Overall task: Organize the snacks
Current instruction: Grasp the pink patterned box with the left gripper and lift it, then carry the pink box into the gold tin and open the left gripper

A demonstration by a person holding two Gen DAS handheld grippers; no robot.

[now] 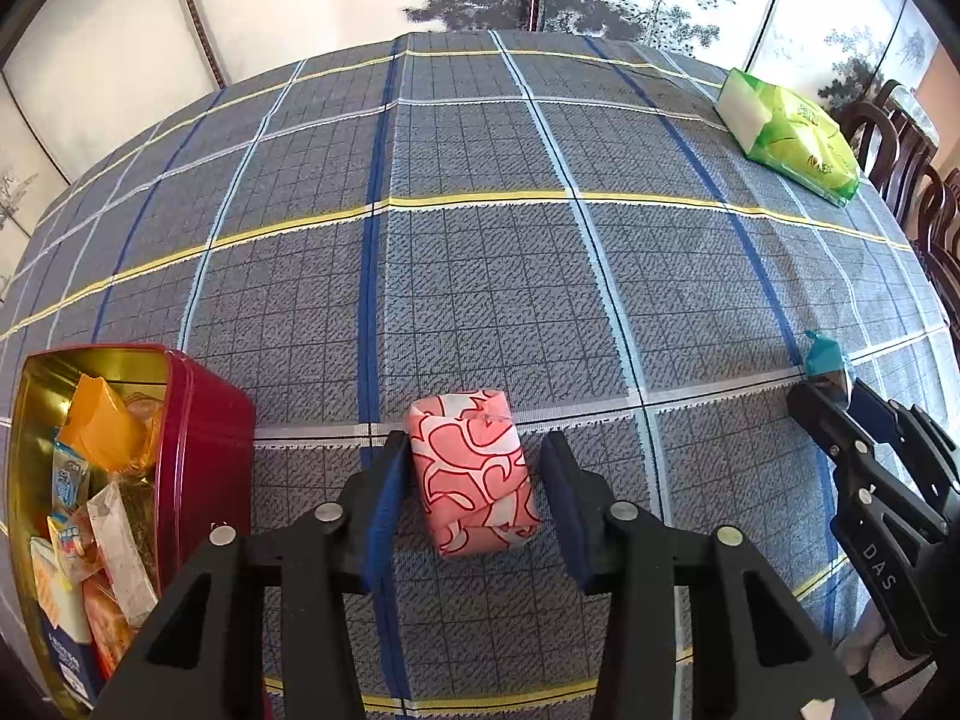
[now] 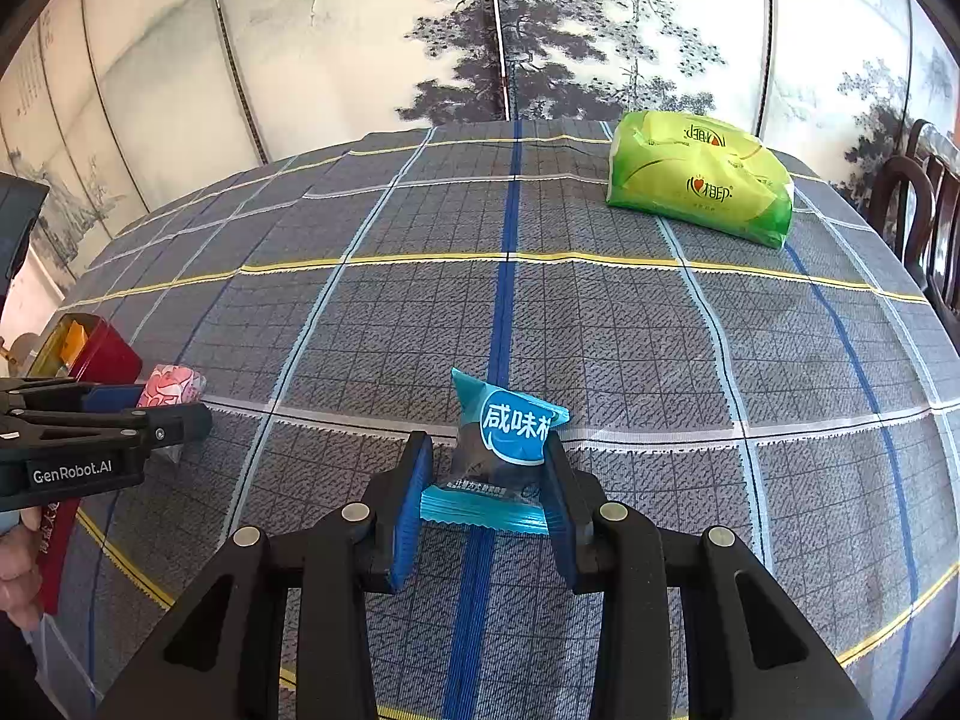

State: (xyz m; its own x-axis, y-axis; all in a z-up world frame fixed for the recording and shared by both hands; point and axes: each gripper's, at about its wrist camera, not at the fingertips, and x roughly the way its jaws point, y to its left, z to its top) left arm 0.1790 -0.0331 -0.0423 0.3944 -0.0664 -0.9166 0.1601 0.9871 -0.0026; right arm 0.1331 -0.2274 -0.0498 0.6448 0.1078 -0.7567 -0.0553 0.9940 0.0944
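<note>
A pink-and-white wrapped snack point(image 1: 474, 474) lies on the checked tablecloth point(image 1: 480, 276) between the fingers of my left gripper point(image 1: 475, 441). The left pad touches it, a thin gap shows at the right pad, so the gripper is open. An open red tin point(image 1: 210, 420) holding several snacks stands just left of it. My right gripper point(image 2: 486, 441) is shut on a blue snack packet point(image 2: 510, 432), pads pressing its crimped end. From the right wrist view, the left gripper point(image 2: 198, 420) reaches the pink snack point(image 2: 171, 387) beside the tin point(image 2: 108, 354). The right gripper point(image 1: 822, 387) shows at the left wrist view's right edge.
A green tissue pack point(image 2: 702, 180) lies at the far right of the table point(image 2: 600, 330). Dark wooden chairs point(image 2: 912, 192) stand past the right edge. A painted screen point(image 2: 480, 30) runs behind the table. A person's hand point(image 2: 15, 570) holds the left gripper.
</note>
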